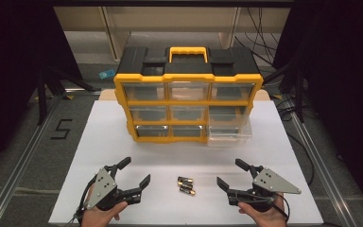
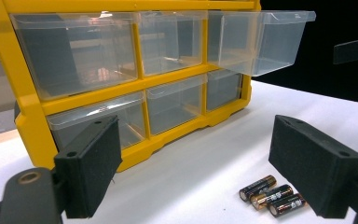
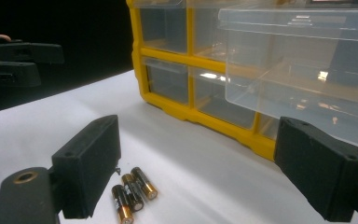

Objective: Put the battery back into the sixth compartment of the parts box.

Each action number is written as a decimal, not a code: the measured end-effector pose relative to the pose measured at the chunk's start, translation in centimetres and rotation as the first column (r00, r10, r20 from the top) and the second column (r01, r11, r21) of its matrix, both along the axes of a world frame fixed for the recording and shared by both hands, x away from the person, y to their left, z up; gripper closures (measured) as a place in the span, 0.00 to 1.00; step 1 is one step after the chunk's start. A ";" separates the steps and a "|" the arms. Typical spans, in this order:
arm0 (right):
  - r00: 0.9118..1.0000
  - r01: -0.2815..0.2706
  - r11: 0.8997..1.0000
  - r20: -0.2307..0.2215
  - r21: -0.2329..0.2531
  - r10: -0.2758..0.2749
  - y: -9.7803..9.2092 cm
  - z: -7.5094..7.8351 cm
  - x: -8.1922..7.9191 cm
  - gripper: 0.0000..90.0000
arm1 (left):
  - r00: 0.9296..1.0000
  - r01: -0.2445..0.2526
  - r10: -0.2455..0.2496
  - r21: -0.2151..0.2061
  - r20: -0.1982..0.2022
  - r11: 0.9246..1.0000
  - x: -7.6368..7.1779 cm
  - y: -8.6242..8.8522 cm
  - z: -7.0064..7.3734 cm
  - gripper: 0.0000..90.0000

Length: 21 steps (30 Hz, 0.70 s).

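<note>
A yellow and black organiser (image 1: 187, 101) with clear drawers stands at the back of the white table (image 1: 123, 142). Its right-hand drawer (image 1: 230, 128) in the middle row is pulled out and looks empty; the same drawer (image 2: 261, 39) (image 3: 307, 70) juts toward both gripper cameras. Three AA batteries (image 1: 185, 185) lie side by side near the table's front, between the two grippers. My left gripper (image 1: 136, 171) (image 2: 203, 168) is open, with the batteries (image 2: 271, 196) low by its right jaw. My right gripper (image 1: 230, 173) (image 3: 205, 168) is open too, and the batteries (image 3: 133, 193) lie by its left jaw.
The organiser's other drawers are pushed in. A yellow carry handle (image 1: 187, 52) tops the case. Dark tripod legs (image 1: 42, 94) and cables (image 1: 264, 28) lie off the table on both sides. Far left in the right gripper view sits the left gripper (image 3: 18, 60).
</note>
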State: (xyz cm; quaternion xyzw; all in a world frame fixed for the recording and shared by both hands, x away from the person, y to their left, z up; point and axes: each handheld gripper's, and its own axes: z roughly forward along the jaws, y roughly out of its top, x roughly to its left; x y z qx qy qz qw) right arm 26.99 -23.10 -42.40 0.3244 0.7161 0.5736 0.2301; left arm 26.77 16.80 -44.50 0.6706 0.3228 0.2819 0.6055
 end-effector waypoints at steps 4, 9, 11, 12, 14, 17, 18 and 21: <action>1.000 -0.010 1.000 -0.004 -0.006 0.010 0.1 -0.1 0.0 0.18 | 1.000 0.001 -0.001 0.001 -0.001 1.000 0.0 0.0 0.0 0.18; 1.000 -0.015 1.000 0.003 -0.019 0.015 0.2 0.0 0.0 0.18 | 1.000 0.000 0.000 0.003 0.001 1.000 0.0 0.0 0.0 0.18; 1.000 -0.021 1.000 0.001 -0.016 0.021 0.2 0.0 0.1 0.18 | 1.000 0.001 -0.001 0.003 0.001 1.000 0.0 0.0 0.0 0.18; 1.000 -0.019 1.000 0.000 -0.020 0.019 0.2 0.0 0.0 0.18 | 1.000 0.001 -0.001 0.004 0.001 1.000 0.0 0.0 0.0 0.18; 1.000 -0.024 0.999 0.000 -0.022 0.024 0.3 0.0 0.1 0.18 | 1.000 0.001 -0.001 0.004 0.001 1.000 0.0 0.0 0.0 0.18; 1.000 -0.024 0.999 0.004 -0.022 0.024 0.4 0.0 0.0 0.18 | 1.000 0.001 -0.001 0.004 0.000 1.000 0.0 -0.1 0.0 0.18; 1.000 -0.028 0.999 0.001 -0.025 0.028 0.4 0.0 0.0 0.18 | 1.000 0.001 -0.001 0.004 -0.001 1.000 0.0 -0.1 0.0 0.18; 0.999 -0.039 0.998 0.008 -0.041 0.039 0.6 0.0 0.0 0.19 | 1.000 0.001 -0.001 0.005 0.000 1.000 0.0 -0.1 0.0 0.18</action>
